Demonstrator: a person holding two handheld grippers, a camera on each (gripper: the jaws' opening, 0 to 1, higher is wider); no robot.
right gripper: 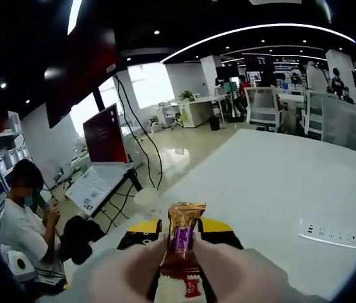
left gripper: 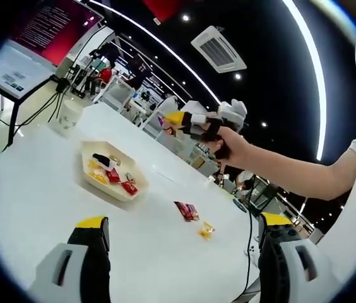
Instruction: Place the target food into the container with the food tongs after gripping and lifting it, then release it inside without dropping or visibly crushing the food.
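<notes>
1. candy point(right gripper: 182, 243), in a gold and purple wrapper, stands upright at lower centre of the right gripper view, clamped between the right gripper point(right gripper: 179, 252) jaws.
2. left gripper point(left gripper: 181, 243) jaws spread apart, holding nothing, at the bottom of the left gripper view.
3. cream tray point(left gripper: 89, 151) with snacks sits centre-left on the white table point(left gripper: 39, 196); two loose sweets point(left gripper: 194, 218) lie nearby.

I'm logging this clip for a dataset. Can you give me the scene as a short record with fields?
surface: white table
container: cream tray on the table, holding several wrapped snacks
loose food: red packet and yellow candy on the table, beside the tray
right gripper: shut on a brown wrapped candy, raised above the table
left gripper: open, holding nothing
</notes>
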